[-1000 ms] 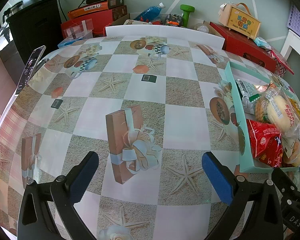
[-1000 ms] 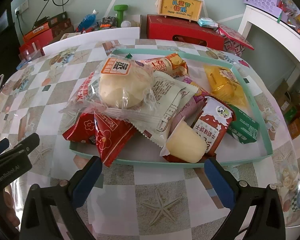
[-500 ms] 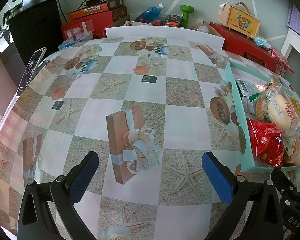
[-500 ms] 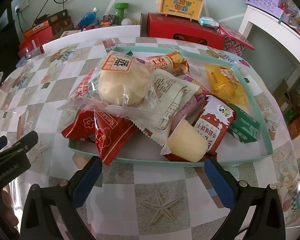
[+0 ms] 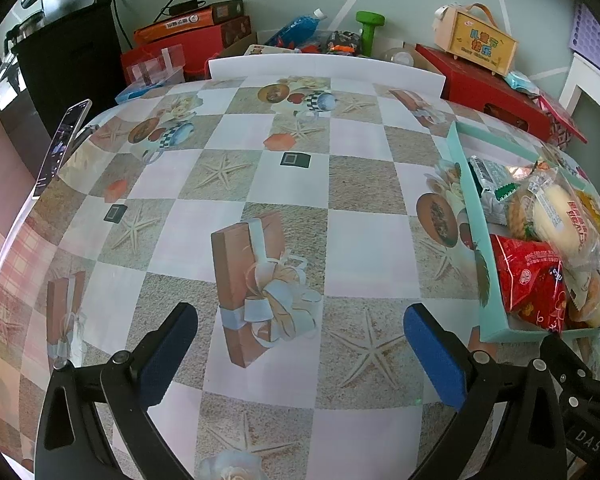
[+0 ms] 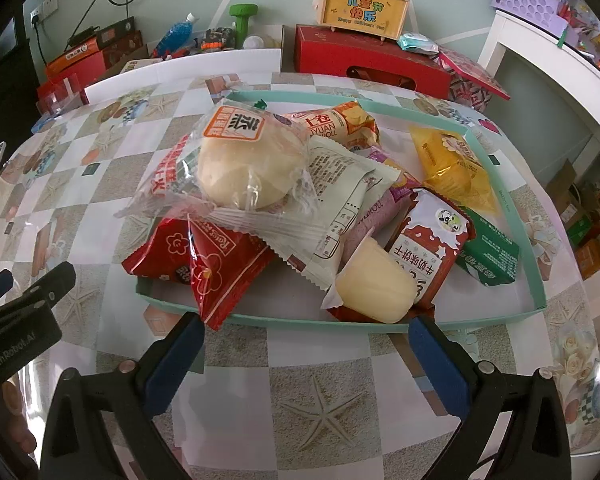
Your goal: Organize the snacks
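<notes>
A shallow teal tray (image 6: pixel 538 264) holds a heap of several snack packets on the patterned table. On top lies a clear-wrapped round bun (image 6: pixel 244 168); a red packet (image 6: pixel 220 268) hangs over the near rim, beside a pale yellow jelly cup (image 6: pixel 374 286) and a red-and-white biscuit pack (image 6: pixel 432 244). My right gripper (image 6: pixel 306 356) stands open just short of the tray's near rim, empty. The left gripper (image 5: pixel 300 346) is open over bare tablecloth, with the tray (image 5: pixel 466 200) and its red packet (image 5: pixel 528 280) to its right.
Red gift boxes (image 6: pixel 368 64), a yellow carry box (image 6: pixel 362 4), a green dumbbell (image 6: pixel 242 20) and a blue bottle (image 6: pixel 176 34) crowd the far edge behind a white board (image 5: pixel 324 70). A phone (image 5: pixel 62 146) leans at the left edge. The left gripper's body (image 6: pixel 16 320) shows at left.
Both grippers have crept slightly forward; the tray sits a little nearer in the right wrist view. Jaws stay open and nothing was taken hold of.
</notes>
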`<state>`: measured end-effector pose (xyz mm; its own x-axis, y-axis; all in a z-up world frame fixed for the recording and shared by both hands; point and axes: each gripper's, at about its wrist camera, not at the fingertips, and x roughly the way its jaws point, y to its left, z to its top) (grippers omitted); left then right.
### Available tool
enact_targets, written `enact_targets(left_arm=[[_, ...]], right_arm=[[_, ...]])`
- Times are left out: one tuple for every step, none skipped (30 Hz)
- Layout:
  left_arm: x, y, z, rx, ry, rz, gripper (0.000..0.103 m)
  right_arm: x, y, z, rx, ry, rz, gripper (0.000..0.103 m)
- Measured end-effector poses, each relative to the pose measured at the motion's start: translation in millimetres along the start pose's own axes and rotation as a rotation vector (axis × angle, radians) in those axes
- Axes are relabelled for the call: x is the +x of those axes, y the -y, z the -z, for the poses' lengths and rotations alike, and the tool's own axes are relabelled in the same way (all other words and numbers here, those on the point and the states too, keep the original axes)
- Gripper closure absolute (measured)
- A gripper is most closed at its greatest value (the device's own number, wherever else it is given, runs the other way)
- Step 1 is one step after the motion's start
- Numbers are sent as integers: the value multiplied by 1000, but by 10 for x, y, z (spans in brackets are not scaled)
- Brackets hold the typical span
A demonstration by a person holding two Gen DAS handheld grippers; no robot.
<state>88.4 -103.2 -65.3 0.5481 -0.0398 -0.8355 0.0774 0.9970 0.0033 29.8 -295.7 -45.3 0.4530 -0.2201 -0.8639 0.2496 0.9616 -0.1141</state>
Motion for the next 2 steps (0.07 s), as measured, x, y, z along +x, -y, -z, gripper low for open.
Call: enact_targets(left_arm=[[0, 3, -1, 1, 0, 3, 1], [3, 8, -2, 2, -1, 3, 1]], right_arm=[[0, -1, -1, 0, 1, 0, 0], [0, -1, -1, 0, 1, 0, 0]])
